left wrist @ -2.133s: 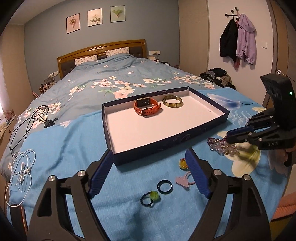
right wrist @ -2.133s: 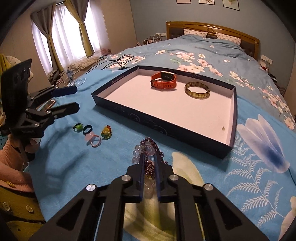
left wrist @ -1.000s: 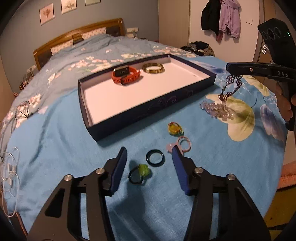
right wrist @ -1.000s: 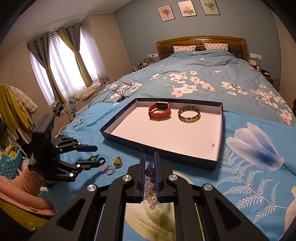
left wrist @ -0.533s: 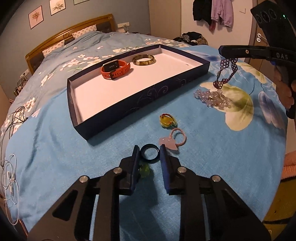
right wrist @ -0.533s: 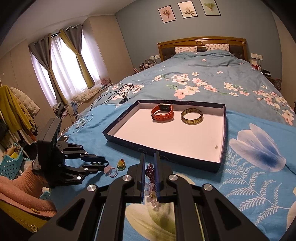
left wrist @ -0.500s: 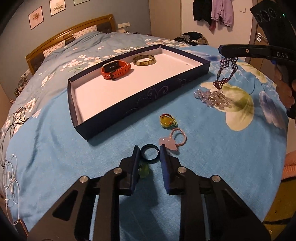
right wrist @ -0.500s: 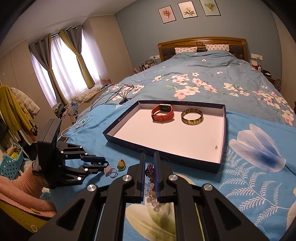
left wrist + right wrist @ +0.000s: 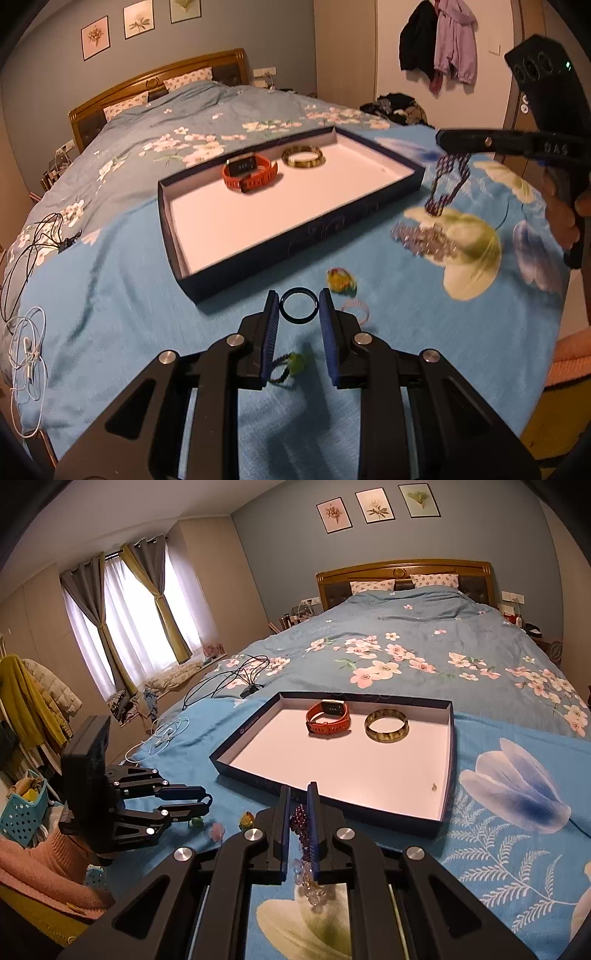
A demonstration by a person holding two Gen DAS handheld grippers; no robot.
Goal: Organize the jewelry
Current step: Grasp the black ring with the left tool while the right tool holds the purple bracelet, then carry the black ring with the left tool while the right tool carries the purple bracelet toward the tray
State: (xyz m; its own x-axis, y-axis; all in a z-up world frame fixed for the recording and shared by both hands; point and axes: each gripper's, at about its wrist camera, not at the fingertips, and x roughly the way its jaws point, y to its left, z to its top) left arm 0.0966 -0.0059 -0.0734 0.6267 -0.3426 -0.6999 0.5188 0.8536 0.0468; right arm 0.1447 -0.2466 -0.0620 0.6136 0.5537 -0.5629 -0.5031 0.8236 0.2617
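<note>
My left gripper is shut on a black ring, pinched at the fingertips just above the blue cover. Beneath it lies a green ring; a yellow ring and a pink ring lie to the right. My right gripper is shut on a purple bead bracelet, with clear beads trailing below onto the bed. The navy tray holds an orange watch and a mottled bangle. The right wrist view shows the left gripper at the left.
Everything lies on a bed with a blue floral cover. White earphones and black cables lie near its left edge. A person's hand grips the right tool. A blue basket stands on the floor beside the bed.
The left jaws closed from wide apart onto the black ring and the view tipped up a little. The right gripper keeps the bead bracelet raised and has hardly moved.
</note>
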